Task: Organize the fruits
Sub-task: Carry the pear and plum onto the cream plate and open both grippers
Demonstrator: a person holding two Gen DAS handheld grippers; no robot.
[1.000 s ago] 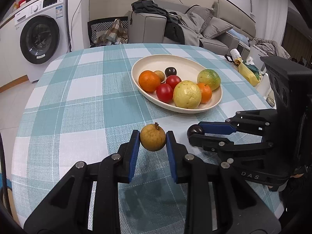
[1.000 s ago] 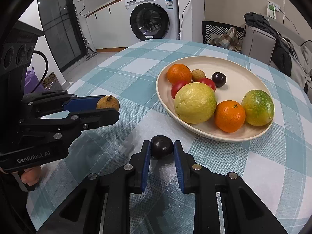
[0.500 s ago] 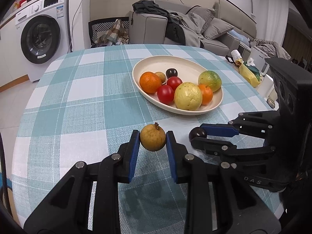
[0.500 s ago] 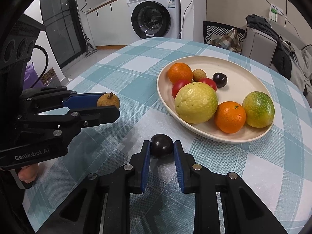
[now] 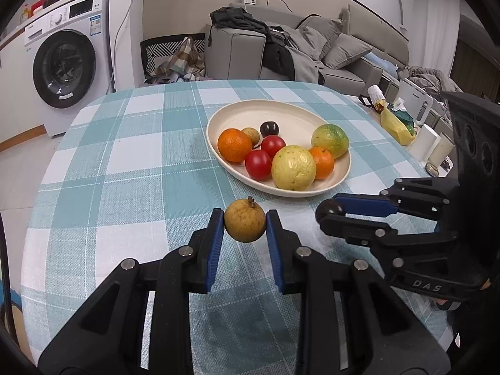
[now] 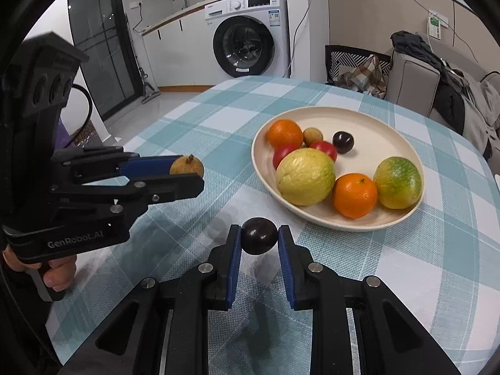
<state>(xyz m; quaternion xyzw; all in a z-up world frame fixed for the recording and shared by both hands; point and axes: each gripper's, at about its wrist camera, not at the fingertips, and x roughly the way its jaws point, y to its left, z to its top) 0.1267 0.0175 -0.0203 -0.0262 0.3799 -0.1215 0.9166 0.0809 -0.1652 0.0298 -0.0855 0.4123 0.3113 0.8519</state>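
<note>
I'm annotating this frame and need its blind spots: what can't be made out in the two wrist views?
- Brown fruit: its sides are covered by the left tool pads in the left wrist view.
- Dark fruit: mostly hidden behind the right tool finger in the left wrist view.
- Small tan fruit on the plate: partly behind the orange.
- Washing machine labels: too small to read.

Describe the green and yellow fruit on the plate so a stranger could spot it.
On the blue checked tablecloth sits an oval cream plate of fruit. The mottled green-yellow round fruit lies at one end, touching a small orange; it alone has green patches.
</note>
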